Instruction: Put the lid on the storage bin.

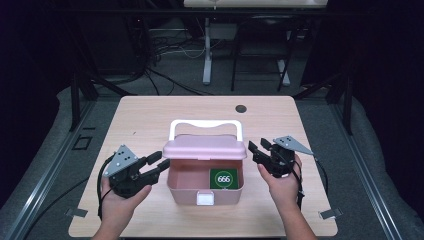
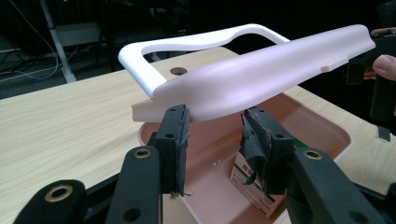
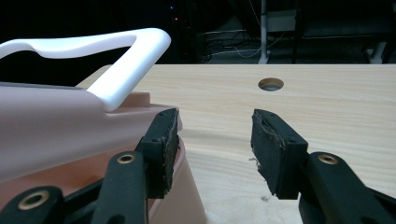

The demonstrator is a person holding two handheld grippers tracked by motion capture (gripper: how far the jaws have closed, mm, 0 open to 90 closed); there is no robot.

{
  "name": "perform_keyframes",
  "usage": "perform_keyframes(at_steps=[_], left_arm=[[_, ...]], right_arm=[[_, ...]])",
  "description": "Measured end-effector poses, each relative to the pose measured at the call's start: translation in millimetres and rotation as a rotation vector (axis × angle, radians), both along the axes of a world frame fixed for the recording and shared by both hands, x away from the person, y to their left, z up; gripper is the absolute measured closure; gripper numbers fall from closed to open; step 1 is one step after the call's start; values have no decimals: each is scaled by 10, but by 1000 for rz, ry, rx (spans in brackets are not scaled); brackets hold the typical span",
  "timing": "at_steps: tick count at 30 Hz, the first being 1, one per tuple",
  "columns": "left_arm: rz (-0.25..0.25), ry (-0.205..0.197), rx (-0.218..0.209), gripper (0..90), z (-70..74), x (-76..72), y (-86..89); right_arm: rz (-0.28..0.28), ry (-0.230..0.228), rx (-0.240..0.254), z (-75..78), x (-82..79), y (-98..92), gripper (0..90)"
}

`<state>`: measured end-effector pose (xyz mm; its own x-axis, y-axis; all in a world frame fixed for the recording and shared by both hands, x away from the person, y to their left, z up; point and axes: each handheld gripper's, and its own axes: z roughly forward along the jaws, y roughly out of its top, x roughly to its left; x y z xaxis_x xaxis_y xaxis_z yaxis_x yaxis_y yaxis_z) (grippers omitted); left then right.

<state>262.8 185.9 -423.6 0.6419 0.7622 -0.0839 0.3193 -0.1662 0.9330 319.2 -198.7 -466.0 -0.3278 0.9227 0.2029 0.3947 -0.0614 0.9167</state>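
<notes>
The biggest thing I have in front of me is the wooden table (image 1: 150,115), its light top running out ahead of both grippers, with a round cable hole (image 1: 241,108) well beyond them near the far edge. Between the two grippers stands the pink box (image 1: 200,187), open toward me, with a white latch (image 1: 205,199) on its near wall. Its pink lid (image 1: 205,147) is raised and tilted over the far half of the box, and the white handle (image 1: 206,125) rises behind the lid. In the left gripper view the lid's end hangs just above and beyond my left gripper (image 2: 215,140), whose jaws stand about half apart; I cannot tell whether the pad tips touch the lid's underside, and nothing is clamped between them. The left gripper sits just off the box's left end, pointing in at it. My right gripper (image 3: 215,144) sits just off the box's right end, jaws spread wide with only bare table between them; its one pad lies right beside the lid's corner, and I cannot tell if they touch. Inside the box, closer to the right gripper than the left, lies a small green card pack (image 1: 223,179) with a white ring and digits on it, resting on the box floor.
</notes>
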Motion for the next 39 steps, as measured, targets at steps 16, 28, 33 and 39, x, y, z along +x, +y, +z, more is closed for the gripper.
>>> perform_keyframes(at_steps=[16,28,33,39], left_arm=[[-9,23,7,614,-132,-67,33],[-20,37,18,611,-255,-119,42],[-23,44,17,611,-295,-137,49],[-27,56,22,611,-336,-154,47]], right_arm=[[-1,1,8,-3,5,-13,502],[-5,5,9,-17,15,-23,497],[-6,5,9,-19,15,-25,498],[-6,6,8,-25,19,-23,497]])
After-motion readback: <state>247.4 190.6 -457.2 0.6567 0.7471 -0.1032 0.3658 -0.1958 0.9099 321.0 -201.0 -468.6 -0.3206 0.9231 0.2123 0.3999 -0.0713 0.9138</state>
